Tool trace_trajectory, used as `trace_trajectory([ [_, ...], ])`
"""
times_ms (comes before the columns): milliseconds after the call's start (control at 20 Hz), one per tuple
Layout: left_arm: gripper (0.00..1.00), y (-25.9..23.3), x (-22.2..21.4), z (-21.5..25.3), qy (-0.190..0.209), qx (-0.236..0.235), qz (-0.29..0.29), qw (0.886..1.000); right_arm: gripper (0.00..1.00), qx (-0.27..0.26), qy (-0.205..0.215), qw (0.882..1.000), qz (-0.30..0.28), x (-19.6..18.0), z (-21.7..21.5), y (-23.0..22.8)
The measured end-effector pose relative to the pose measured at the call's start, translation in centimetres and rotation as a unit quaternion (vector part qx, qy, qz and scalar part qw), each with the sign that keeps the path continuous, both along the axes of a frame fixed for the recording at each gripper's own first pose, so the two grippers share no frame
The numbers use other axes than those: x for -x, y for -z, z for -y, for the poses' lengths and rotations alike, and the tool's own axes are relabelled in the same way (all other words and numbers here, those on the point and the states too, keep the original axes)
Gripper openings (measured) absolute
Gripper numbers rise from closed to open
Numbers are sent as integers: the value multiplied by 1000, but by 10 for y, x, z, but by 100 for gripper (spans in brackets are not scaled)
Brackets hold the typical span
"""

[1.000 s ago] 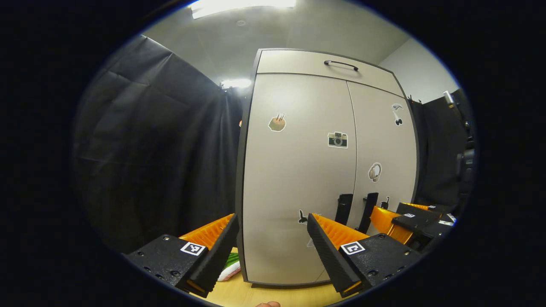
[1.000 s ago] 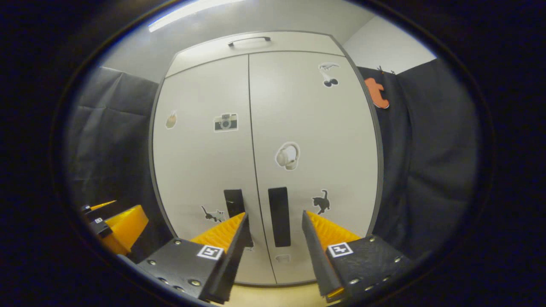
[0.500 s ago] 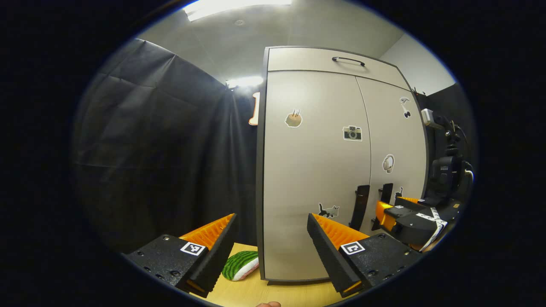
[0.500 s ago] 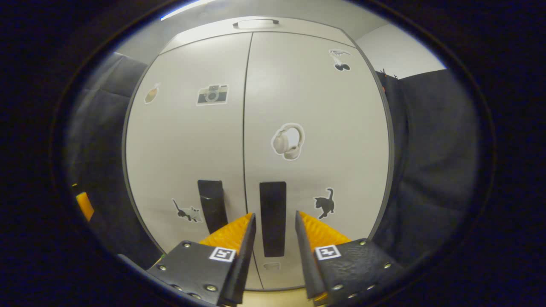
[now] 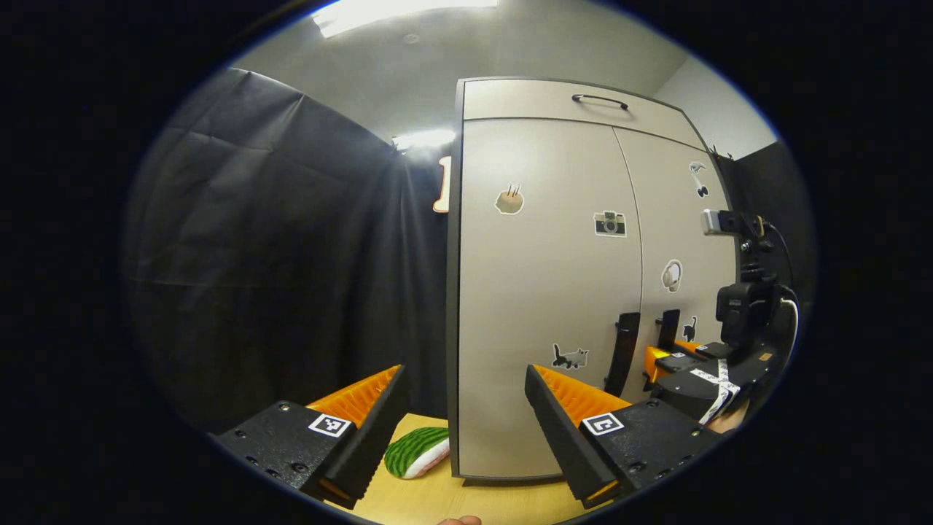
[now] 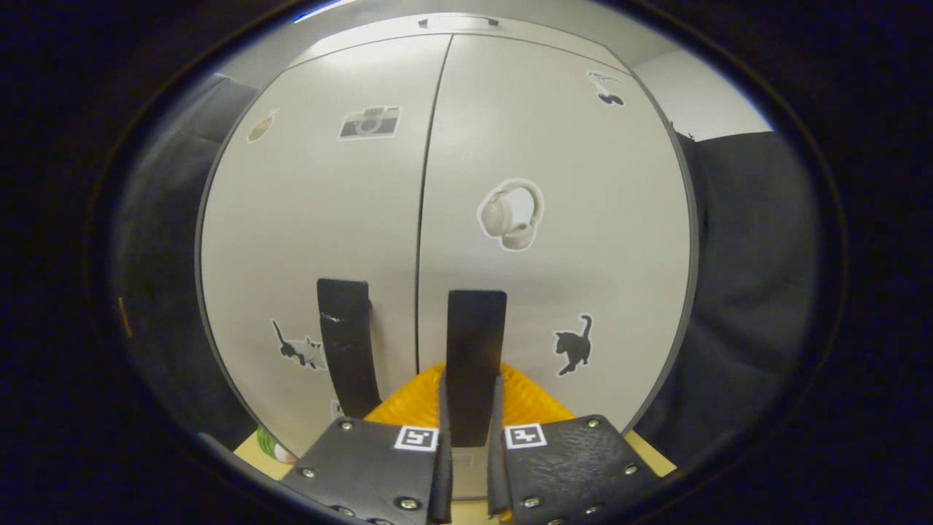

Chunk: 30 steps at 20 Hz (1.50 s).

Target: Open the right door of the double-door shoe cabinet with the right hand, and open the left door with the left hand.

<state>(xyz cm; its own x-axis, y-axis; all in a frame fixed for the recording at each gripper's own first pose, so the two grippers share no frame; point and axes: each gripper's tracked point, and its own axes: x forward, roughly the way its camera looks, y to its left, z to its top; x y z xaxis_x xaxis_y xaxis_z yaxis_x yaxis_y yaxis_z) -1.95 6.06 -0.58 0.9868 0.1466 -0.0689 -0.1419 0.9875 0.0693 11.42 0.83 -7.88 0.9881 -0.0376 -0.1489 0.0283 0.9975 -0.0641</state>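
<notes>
The beige shoe cabinet [image 5: 547,292] stands on a wooden table, both doors flush and closed. In the right gripper view, the right door [image 6: 554,219] carries a black vertical handle [image 6: 475,343], and my right gripper [image 6: 469,419] is shut on its lower part, one finger pressing each side. The left door's handle [image 6: 344,343] hangs free beside it. In the left gripper view, my left gripper [image 5: 464,379] is open and empty, held off in front of the cabinet's left front corner. The left door's handle [image 5: 624,350] lies to its right, and the right gripper [image 5: 665,359] sits at the right handle.
A watermelon-patterned soft item [image 5: 415,452] lies on the table [image 5: 452,499] by the cabinet's left side. A top drawer with a bar handle [image 5: 599,100] sits above the doors. Black cloth hangs to the left and right of the cabinet.
My right gripper moved in toward the cabinet and went from open to shut around the right door's handle. The left gripper drifted slightly left and stayed open.
</notes>
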Motion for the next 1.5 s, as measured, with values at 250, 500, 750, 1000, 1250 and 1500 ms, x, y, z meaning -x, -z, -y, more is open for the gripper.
trace_trajectory([
  [250,99,2,5,15,14,5,-4,1000,8,-18,-9,1000,-3,3,2,2],
  [500,99,5,10,23,20,0,-10,1000,8,-27,-32,999,2,16,4,-2],
  [750,99,9,16,40,35,11,-14,999,8,-41,-67,997,2,24,6,-6],
  [1000,99,12,19,56,52,12,-21,998,8,-59,-113,992,-3,34,12,-10],
  [1250,99,15,17,67,62,17,-27,998,8,-62,-150,987,-17,42,18,-12],
  [1500,99,16,13,72,68,11,-30,997,8,-67,-179,981,-31,50,23,-14],
])
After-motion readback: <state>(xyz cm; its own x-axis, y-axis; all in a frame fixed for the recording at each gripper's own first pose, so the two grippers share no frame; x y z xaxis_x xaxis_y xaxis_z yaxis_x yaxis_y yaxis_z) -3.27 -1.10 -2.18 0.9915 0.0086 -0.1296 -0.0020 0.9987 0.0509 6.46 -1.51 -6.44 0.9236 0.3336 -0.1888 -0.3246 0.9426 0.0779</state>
